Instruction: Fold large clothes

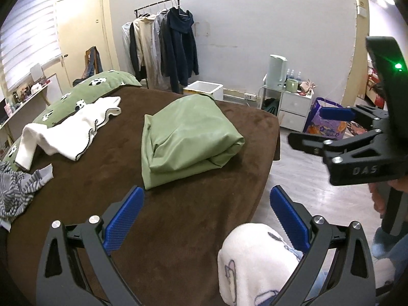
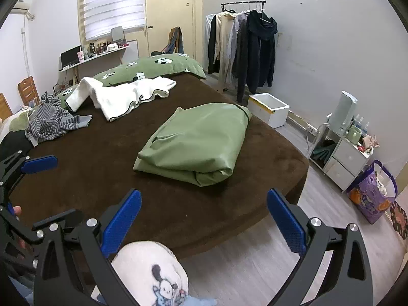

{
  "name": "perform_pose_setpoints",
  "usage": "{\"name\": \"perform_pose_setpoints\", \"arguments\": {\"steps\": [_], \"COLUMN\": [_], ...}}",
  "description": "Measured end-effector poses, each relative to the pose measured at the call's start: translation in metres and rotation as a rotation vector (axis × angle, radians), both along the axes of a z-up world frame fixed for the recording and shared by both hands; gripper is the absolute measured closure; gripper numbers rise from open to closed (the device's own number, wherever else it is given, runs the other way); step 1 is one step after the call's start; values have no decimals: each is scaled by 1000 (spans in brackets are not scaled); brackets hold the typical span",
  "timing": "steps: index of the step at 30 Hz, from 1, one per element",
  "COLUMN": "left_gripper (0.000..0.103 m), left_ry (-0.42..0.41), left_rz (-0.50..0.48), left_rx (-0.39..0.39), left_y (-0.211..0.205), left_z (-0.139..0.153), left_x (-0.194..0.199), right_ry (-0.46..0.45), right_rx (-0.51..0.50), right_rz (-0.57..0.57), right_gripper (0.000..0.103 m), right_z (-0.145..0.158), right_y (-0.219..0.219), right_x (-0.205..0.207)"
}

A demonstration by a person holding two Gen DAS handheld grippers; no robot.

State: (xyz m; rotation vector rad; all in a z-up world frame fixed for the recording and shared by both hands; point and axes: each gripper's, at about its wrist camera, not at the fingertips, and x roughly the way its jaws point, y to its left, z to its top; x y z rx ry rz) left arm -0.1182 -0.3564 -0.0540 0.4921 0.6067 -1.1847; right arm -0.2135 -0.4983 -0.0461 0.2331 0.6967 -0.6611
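Two handheld tongs hover above a brown bed [image 1: 178, 229] — the left gripper [image 1: 206, 219] and right gripper [image 2: 204, 219] both have their blue pads spread wide, holding nothing. A folded green garment [image 2: 196, 140] lies just ahead of both. Farther ahead and left lie a white garment [image 2: 127, 97] and a striped garment [image 2: 51, 122] — unfolded.

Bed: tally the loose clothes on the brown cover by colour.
Green: 1, folded
White: 1, unfolded
Grey striped: 1, crumpled
Total: 3
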Motion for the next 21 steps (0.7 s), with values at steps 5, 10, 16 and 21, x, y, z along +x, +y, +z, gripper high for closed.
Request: {"name": "perform_pose_setpoints", "arguments": {"steps": [5,10,16,21], "left_gripper": [6,6,6,6], "left_ry": [2,15,13,25], "left_rz": [42,100,155,176], "left_rx": [-7,-26,-38,-40], "left_y": [12,20,27,30], "left_z": [-1,-1,0,-5], "left_x": [-6,-5,-1,0], "right_ry": [17,16,20,24], "right_rx": [-15,12,25,26], "right_rz": [-10,-16,-18,-13], "right_gripper": [6,6,6,6], "right_z": [-3,-12,-18,-19], "right_y": [10,20,29,34], "right_x": [-16,-32,-40,-39]}}
